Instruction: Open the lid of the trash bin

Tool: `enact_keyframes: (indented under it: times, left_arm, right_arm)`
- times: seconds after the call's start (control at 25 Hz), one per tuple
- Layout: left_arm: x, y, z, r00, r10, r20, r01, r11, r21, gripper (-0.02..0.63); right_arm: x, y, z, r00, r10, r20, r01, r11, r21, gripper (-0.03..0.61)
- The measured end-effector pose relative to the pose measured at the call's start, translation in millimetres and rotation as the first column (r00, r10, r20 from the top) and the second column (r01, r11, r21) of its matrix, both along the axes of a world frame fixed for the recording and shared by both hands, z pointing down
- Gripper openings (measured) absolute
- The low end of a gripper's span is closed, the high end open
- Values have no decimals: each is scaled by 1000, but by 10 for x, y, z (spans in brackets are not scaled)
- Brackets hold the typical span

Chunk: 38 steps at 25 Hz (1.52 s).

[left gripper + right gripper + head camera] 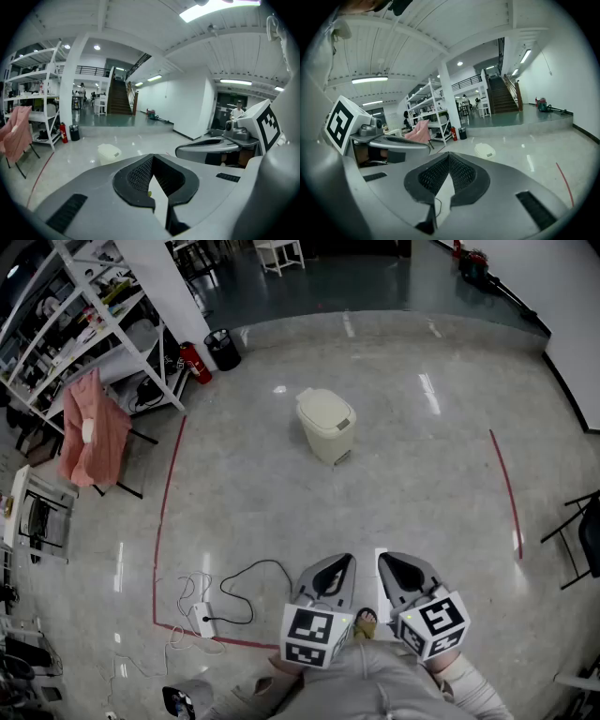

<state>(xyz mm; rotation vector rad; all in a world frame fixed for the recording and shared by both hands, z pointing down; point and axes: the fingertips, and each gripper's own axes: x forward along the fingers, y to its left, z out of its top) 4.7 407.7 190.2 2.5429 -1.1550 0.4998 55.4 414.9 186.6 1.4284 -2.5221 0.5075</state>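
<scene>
Close to the person's body, the left gripper [343,563] and right gripper [386,561] sit side by side, each with its jaws pressed together on nothing. Well ahead on the grey floor [422,484] stands a cream bin [326,423] (lid down), apart from both grippers.

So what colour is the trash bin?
The trash bin is cream white, clearest in the head view.
</scene>
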Motion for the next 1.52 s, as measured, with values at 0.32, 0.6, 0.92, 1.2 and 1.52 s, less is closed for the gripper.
enact_keyframes:
  times: [0.32,0.6,0.92,1.2,1.52]
  left_arm:
    - [-123,351,-82,998,-42,-42,42,999,0,3]
    - [-111,478,-92,997,-46,-57,48,999,20,3]
    - [-127,502,-114,995,-88,-51,89,996,26,3]
    - [-222,376,-148,990,-135,-33,136,990,34,3]
    - [-176,0,-100,992,-124,-25,125,992,32,3]
  right_arm:
    - [-239,374,-138,996,-79,-50,81,996,47,0]
    - [-186,521,-124,993,-82,-85,87,995,58,0]
    - [4,582,-218,997,-56,-53,61,994,93,0]
    - [86,549,-261,998,-54,-18,55,994,94,0]
    - [137,268,-186,998,-51,-20,52,996,66,0]
